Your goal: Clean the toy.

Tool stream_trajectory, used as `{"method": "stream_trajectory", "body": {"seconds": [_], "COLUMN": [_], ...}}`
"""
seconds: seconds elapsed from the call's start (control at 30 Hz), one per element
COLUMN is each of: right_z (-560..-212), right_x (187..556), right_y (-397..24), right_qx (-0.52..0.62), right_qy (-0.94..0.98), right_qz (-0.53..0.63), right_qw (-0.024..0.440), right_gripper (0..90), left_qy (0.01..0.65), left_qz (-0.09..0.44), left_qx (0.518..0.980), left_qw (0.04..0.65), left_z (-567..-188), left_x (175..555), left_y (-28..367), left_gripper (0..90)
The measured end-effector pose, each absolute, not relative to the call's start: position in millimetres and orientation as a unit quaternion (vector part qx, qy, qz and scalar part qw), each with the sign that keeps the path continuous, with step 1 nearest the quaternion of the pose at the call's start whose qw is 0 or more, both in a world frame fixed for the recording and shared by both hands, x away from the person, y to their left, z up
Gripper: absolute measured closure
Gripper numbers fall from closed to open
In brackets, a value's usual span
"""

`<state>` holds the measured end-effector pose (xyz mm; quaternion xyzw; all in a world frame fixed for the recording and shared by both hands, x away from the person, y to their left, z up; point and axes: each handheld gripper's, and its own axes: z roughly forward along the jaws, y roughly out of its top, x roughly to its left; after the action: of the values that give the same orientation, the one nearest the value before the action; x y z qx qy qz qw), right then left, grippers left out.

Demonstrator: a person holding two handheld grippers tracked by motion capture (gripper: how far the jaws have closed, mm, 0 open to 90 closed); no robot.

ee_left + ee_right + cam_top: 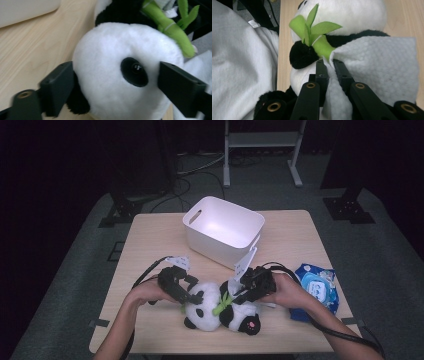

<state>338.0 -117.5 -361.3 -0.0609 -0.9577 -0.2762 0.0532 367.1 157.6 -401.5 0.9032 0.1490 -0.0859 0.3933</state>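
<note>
A black-and-white panda plush (210,304) lies on its back near the table's front edge, with a green bamboo sprig (222,304) on its chest. My left gripper (192,295) comes in from the left. In the left gripper view its two black jaws press on either side of the panda's white head (120,62), beside one black eye patch (134,71). My right gripper (329,61) is shut on a white wipe (382,67), which lies against the panda's body just below the bamboo leaves (312,27). In the high view the right gripper (237,295) sits over the plush's middle.
A white plastic bin (222,227) stands behind the plush at mid-table. A blue pack of wipes (317,287) lies by the right edge. Bare wooden tabletop (150,240) stretches to the left. The person's pale clothing (237,62) hangs at the table's near edge.
</note>
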Motion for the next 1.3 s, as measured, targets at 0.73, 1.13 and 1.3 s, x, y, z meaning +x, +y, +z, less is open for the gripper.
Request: {"method": "stream_trajectory", "body": {"seconds": [0.73, 1.13, 1.3], "right_z": [-353.5, -362.5, -363.4], "right_x": [354.6, 340.5, 333.7], "right_y": [-93.4, -85.4, -84.7], "right_qx": [-0.072, -0.039, -0.027], "right_qy": [-0.953, -0.962, -0.963], "right_qz": [-0.292, -0.266, -0.262], "right_qw": [0.032, 0.051, 0.058], "right_gripper": [82.4, 82.5, 82.6], "left_qy": [0.146, 0.159, 0.150], "left_qz": [-0.063, -0.061, -0.078], "left_qx": [0.902, 0.909, 0.912], "left_qw": [0.402, 0.380, 0.373], "left_z": [-391.4, -389.4, -392.0], "left_x": [362.7, 374.4, 375.1], "left_y": [161.6, 155.3, 152.8], "left_gripper": [22.2, 13.0, 7.4]}}
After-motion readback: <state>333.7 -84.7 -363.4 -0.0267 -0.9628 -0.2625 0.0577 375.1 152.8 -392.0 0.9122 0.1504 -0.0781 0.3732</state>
